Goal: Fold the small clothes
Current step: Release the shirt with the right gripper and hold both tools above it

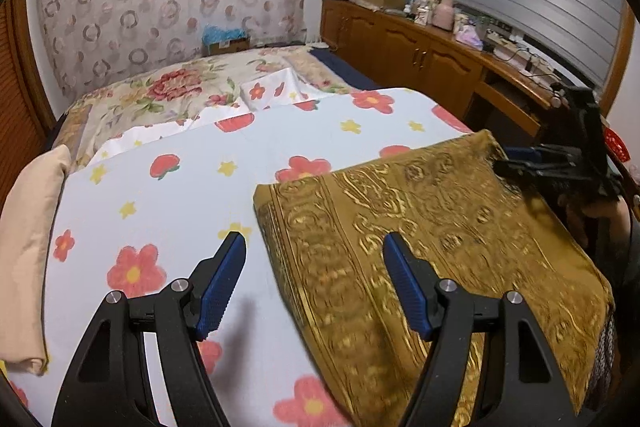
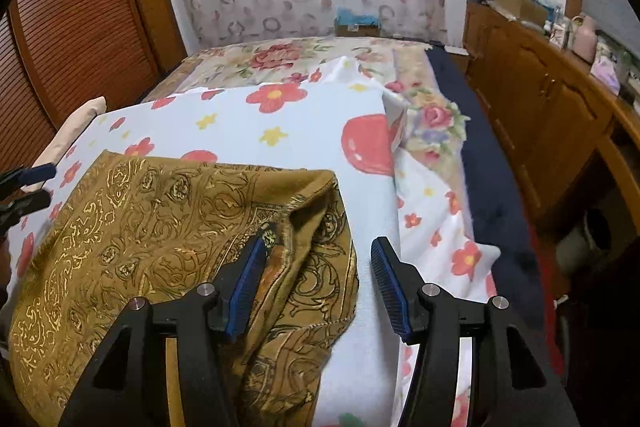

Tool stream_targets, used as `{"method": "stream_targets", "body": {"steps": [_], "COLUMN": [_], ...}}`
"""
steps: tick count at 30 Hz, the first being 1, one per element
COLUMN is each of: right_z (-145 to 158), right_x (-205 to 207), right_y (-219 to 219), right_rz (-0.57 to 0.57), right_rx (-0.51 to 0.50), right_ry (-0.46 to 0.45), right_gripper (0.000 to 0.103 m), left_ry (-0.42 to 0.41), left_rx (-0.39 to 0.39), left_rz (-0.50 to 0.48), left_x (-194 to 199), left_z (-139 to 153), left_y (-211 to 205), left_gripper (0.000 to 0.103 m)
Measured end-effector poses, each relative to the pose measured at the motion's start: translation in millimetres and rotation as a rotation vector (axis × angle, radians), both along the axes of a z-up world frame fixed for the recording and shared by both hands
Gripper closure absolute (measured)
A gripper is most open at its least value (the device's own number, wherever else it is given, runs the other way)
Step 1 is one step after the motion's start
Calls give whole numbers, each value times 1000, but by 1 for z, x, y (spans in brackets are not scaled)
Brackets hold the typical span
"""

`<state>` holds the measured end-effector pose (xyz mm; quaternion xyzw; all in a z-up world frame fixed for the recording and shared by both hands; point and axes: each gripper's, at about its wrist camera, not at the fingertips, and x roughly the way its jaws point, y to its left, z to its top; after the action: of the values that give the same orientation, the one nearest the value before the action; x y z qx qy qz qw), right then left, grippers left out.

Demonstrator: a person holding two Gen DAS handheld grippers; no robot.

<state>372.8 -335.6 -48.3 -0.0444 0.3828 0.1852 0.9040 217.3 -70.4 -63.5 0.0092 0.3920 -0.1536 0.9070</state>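
Note:
A mustard-gold cloth with a shiny gold pattern [image 1: 432, 227] lies folded on the white flowered sheet [image 1: 192, 195]. My left gripper [image 1: 314, 247] is open and empty, hovering over the cloth's left edge. In the right wrist view the same cloth [image 2: 132, 235] lies at the left with a bunched, raised right corner. My right gripper [image 2: 320, 247] is open and empty, its left finger [image 2: 248, 279] beside that bunched corner, its right finger over the bare sheet [image 2: 372, 211]. The right gripper also shows in the left wrist view [image 1: 520, 163] at the cloth's far right corner.
A beige folded piece [image 1: 28, 247] lies at the sheet's left edge. A floral quilt [image 1: 168, 91] lies further back. A wooden cabinet [image 1: 420, 55] with clutter stands along the right. A slatted wooden door [image 2: 72, 27] is at the left.

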Motion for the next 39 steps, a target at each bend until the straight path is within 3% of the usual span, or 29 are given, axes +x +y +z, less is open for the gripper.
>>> {"method": "stream_targets", "body": {"steps": [8, 12, 16, 21, 33, 34, 36, 39], "right_z": [-1, -4, -1, 5, 0, 1, 4, 2], "right_x": [10, 10, 12, 5, -1, -1, 0, 3], "right_y": [-9, -14, -19, -9, 7, 7, 8, 9], "right_rz": [79, 87, 82, 100, 87, 86, 87, 90], "right_rx": [4, 41, 58, -4, -42, -41, -34, -31], "right_ry": [-6, 13, 38, -2, 43, 41, 43, 43], "right_gripper": [46, 46, 46, 46, 46, 46, 46, 47], "left_ry": [32, 39, 21, 4, 51, 61, 88, 107], "left_rx": [49, 22, 17, 30, -1, -5, -4, -16], "left_rz": [83, 107, 97, 72, 35, 35, 25, 13], "left_x": [15, 14, 13, 16, 28, 30, 34, 39], "left_z": [-7, -4, -1, -2, -12, -15, -21, -26], "left_y": [-4, 1, 3, 5, 12, 12, 8, 7], "left_gripper": [31, 31, 31, 31, 31, 33, 48, 55]}}
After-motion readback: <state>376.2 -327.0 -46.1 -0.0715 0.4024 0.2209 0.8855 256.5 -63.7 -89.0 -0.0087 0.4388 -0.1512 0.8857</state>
